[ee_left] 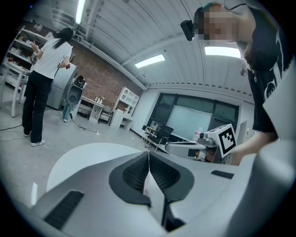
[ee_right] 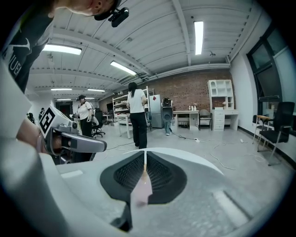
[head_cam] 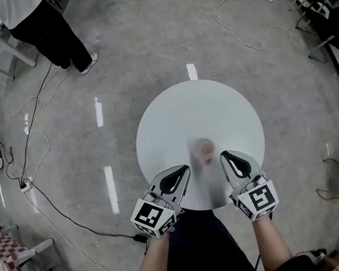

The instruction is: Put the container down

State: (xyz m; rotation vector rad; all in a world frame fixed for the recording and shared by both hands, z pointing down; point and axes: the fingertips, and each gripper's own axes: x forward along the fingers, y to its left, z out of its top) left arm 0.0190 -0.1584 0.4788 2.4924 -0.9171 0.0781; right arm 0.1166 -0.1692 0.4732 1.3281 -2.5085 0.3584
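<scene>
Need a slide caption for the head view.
Left gripper and right gripper, jaws shut, flank a blurred tan container at the round white table.

Right gripper (ee_right: 145,159) up close, jaws pressed together. Just beyond, round white table (ee_right: 186,155). Off to the left, left gripper (ee_right: 99,145) held about level. Farther back, person in white top (ee_right: 137,115) standing before brick wall (ee_right: 194,90).

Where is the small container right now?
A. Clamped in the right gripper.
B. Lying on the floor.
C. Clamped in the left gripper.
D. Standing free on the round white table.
D: the container stands on the table, while the left gripper and the right gripper both have their jaws together on nothing.
</scene>
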